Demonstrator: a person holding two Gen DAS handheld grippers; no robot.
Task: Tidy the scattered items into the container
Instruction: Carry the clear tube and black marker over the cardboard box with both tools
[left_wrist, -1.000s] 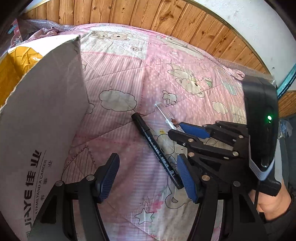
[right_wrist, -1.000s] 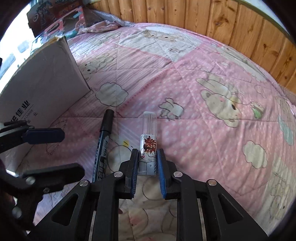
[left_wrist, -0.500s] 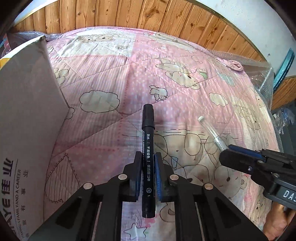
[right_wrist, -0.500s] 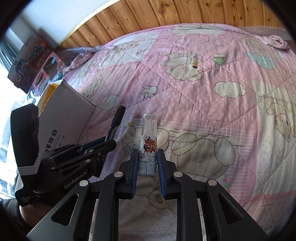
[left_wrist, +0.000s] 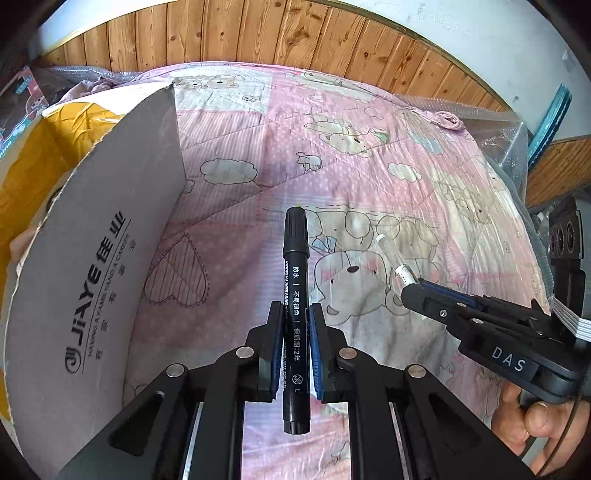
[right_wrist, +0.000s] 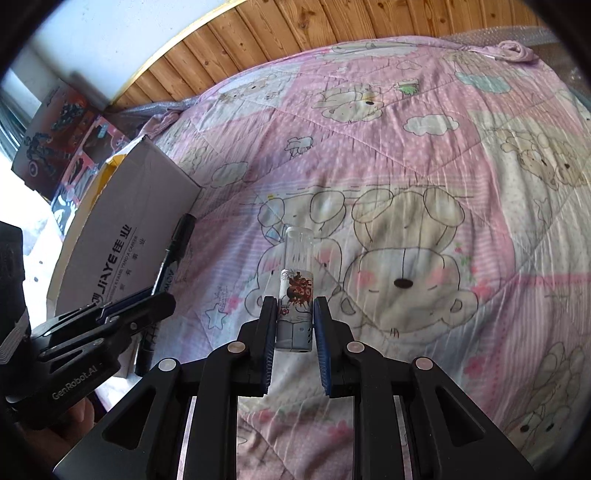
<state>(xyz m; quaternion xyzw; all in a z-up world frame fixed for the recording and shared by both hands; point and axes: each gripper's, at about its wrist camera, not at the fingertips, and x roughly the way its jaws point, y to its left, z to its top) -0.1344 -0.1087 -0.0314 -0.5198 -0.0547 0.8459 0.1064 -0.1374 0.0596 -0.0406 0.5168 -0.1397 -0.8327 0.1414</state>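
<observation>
Stock as I read it from both wrist views:

One black marker (left_wrist: 295, 291), capped end forward, clamped between the blue pads of my left gripper (left_wrist: 295, 347); fingers clenched on its barrel, both ends sticking out past them.

One clear tube (right_wrist: 296, 295) with a printed label, white cap toward me, gripped by my right gripper (right_wrist: 295, 345); fingers pressed against its lower half. In the left view only its far end (left_wrist: 391, 254) shows beyond the right gripper's tip.

One cardboard box (left_wrist: 92, 280), grey-white wall printed "JiAYE", standing on the bed at my left with a yellow lining (left_wrist: 44, 155) inside. Its top edge runs just left of the marker; its near corner (right_wrist: 199, 186) rests on the quilt.

One pink quilt (left_wrist: 332, 122) with bear prints covering the bed; wide open surface ahead and to the right of both grippers.

One wood-panelled wall (left_wrist: 258, 33) behind the bed.

One hand (left_wrist: 532, 424) holding the right gripper's handle.
</observation>
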